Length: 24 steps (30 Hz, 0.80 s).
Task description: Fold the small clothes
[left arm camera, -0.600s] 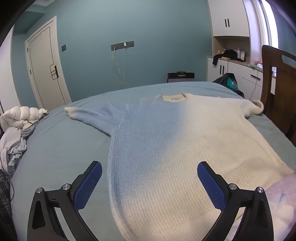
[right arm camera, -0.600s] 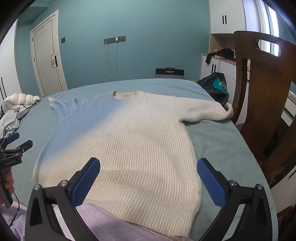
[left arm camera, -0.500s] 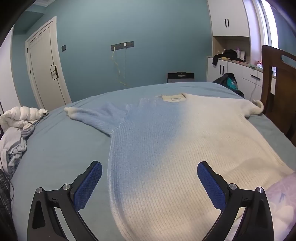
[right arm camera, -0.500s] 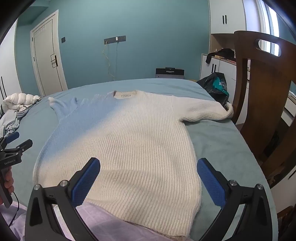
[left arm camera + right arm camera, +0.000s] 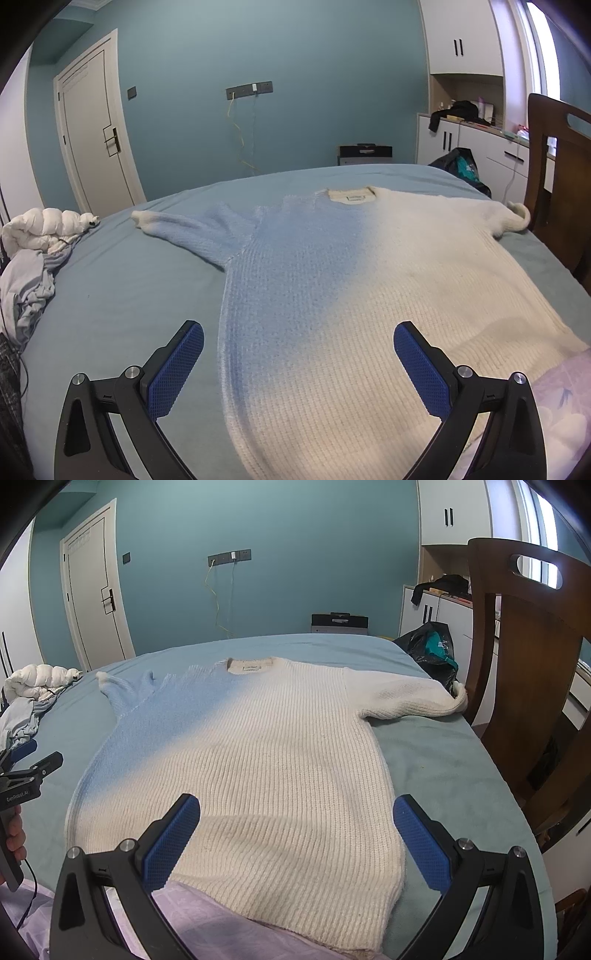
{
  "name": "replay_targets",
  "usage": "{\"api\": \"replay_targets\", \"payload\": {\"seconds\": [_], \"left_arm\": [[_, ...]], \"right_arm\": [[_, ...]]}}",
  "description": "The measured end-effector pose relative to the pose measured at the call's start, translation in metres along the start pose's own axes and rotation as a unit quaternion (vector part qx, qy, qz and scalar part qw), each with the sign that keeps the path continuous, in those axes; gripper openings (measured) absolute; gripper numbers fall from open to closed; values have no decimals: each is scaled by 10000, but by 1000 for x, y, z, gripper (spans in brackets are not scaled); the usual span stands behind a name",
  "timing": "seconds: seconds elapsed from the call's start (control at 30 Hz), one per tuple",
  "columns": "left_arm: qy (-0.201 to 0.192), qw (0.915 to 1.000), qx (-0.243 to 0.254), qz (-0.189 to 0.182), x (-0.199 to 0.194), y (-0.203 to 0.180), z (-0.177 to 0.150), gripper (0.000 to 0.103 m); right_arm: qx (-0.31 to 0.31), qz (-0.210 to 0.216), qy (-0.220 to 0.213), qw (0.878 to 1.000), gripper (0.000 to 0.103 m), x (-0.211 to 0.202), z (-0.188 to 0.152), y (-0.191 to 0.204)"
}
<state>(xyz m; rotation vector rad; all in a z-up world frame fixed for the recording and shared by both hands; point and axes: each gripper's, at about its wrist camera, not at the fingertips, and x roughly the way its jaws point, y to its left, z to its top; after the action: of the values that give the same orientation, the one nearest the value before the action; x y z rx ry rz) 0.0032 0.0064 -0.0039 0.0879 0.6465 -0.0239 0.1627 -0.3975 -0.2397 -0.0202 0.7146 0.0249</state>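
Nothing changes since a moment ago: both the left gripper [image 5: 298,363] and the right gripper [image 5: 296,834] stay released above the flat sweater's [image 5: 258,760] hem, so folding is not begun.

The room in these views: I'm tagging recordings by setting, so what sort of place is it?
Most likely a home bedroom: a sweater lies spread on a bed, with a door and built-in white cupboards around it.

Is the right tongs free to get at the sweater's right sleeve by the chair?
Probably yes. The right tongs are open and empty over the sweater, and the sleeve lies flat and uncovered; only the chair crowds its cuff.
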Motion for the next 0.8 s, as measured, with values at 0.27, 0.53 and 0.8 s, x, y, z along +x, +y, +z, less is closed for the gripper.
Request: {"api": "replay_targets", "payload": {"seconds": [0.27, 0.53, 0.8], "left_arm": [[-17, 9999, 86, 67, 0, 1, 1, 103], [101, 9999, 61, -66, -6, -3, 22, 103], [-147, 9999, 47, 24, -7, -6, 65, 103]], "right_arm": [[17, 6, 15, 10000, 102, 4, -2, -3], [-181, -58, -31, 9998, 102, 1, 5, 1], [595, 499, 168, 9968, 102, -6, 41, -16]]}}
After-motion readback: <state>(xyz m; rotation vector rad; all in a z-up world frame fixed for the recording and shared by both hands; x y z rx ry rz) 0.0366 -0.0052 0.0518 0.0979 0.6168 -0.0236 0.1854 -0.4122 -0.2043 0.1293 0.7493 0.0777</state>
